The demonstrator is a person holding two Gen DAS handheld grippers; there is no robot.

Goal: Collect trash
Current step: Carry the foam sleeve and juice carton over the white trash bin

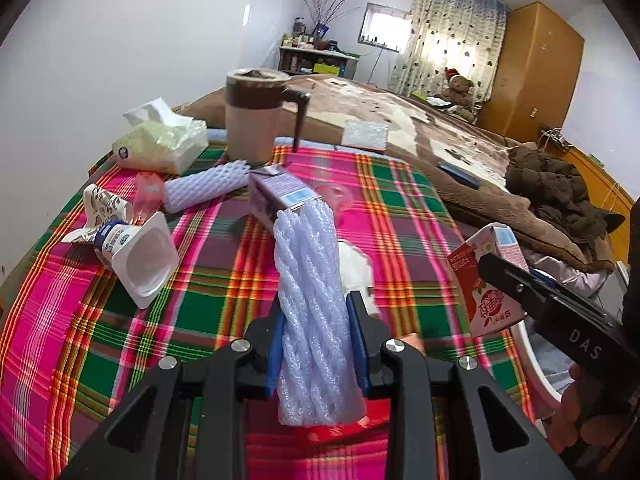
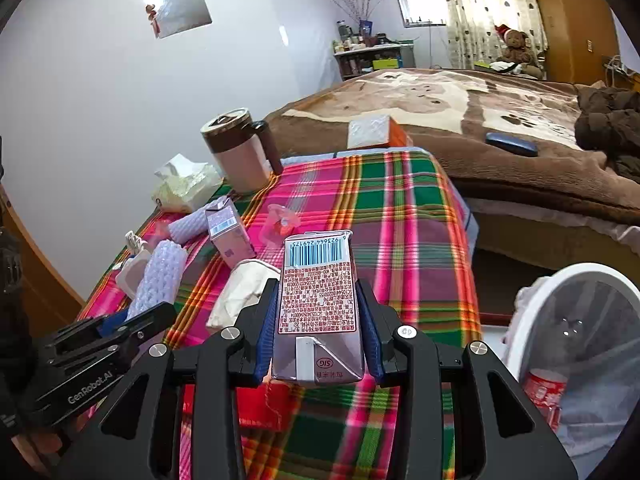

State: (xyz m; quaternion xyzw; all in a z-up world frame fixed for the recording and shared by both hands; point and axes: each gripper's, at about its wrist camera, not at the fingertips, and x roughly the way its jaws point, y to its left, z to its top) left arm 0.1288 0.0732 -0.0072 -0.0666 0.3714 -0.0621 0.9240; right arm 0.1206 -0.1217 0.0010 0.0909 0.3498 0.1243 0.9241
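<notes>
Clamped in the left gripper point(image 1: 318, 336) at the bottom of its view is a roll of white foam netting point(image 1: 310, 300), while the right gripper point(image 2: 318, 328) pinches a pink drink carton point(image 2: 318, 300), both lifted clear of the plaid tablecloth point(image 1: 400, 216). At the right gripper view's lower right a white bin point(image 2: 580, 276) already holds a red wrapper point(image 2: 544, 394). Much remains, it seems: a yogurt cup point(image 1: 138, 256) at left, a purple carton point(image 1: 272, 200) and a second foam roll point(image 1: 208, 188) at centre.

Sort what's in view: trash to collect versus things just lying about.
Trash: foam net, pink carton, purple carton, yogurt cup, foam roll, bin.
Lying about: mug, tissue pack, teddy bear.
</notes>
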